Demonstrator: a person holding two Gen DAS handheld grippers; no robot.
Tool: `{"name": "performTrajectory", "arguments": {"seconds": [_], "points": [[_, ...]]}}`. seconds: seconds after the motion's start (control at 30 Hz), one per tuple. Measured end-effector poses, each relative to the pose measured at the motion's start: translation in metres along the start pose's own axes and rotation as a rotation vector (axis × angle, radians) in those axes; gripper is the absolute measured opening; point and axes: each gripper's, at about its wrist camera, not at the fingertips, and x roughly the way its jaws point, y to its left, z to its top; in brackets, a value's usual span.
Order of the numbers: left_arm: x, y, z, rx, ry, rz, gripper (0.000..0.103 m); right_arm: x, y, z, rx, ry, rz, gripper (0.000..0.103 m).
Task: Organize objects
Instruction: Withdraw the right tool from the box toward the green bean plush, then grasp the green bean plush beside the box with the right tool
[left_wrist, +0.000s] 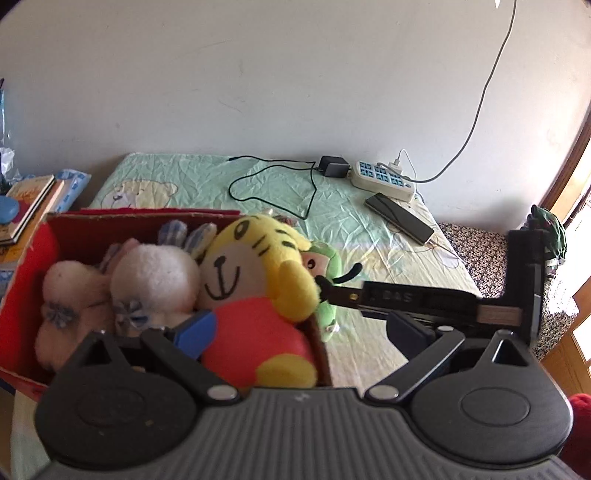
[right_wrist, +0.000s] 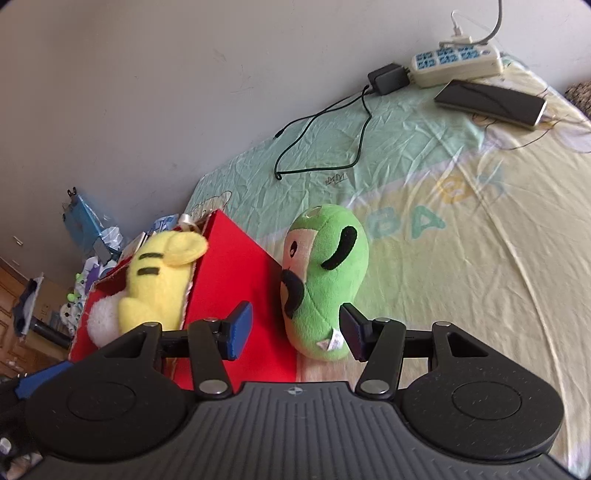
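So the red box (left_wrist: 33, 254) sits on the bed (right_wrist: 498, 258) near its left edge, already stuffed with a yellow tiger plush (left_wrist: 255, 280) and two pale bunny plushes (left_wrist: 147, 284). Left gripper (left_wrist: 299, 328) hangs over the tiger, jaws spread wide, gripping nothing. Right gripper (right_wrist: 295, 328) has its jaws apart around the green plush (right_wrist: 325, 273), which stands right against the box's outer wall.

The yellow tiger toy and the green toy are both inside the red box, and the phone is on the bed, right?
Not quite. Only the yellow tiger toy is inside the red box. The green toy lies outside it on the bed, against the box's side, as the right wrist view shows. The phone is on the bed.
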Motion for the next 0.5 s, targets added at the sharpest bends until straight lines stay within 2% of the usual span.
{"name": "performTrajectory", "arguments": {"seconds": [0.23,0.33,0.37,0.5], "points": [[0.003,-0.026,-0.005,0.029,-0.002,0.0,0.099,0.038,-0.021,0.012,0.022,0.062,0.025,0.058],[0.004,-0.032,-0.006,0.029,0.004,0.0,0.099,0.047,-0.035,0.011,0.071,0.096,0.052,0.057],[0.005,-0.033,-0.006,0.028,0.003,-0.005,0.099,0.049,-0.041,0.01,0.099,0.11,0.079,0.051],[0.009,-0.04,-0.005,0.027,-0.007,-0.042,0.099,0.044,-0.056,0.011,0.132,0.132,0.155,0.043]]}}
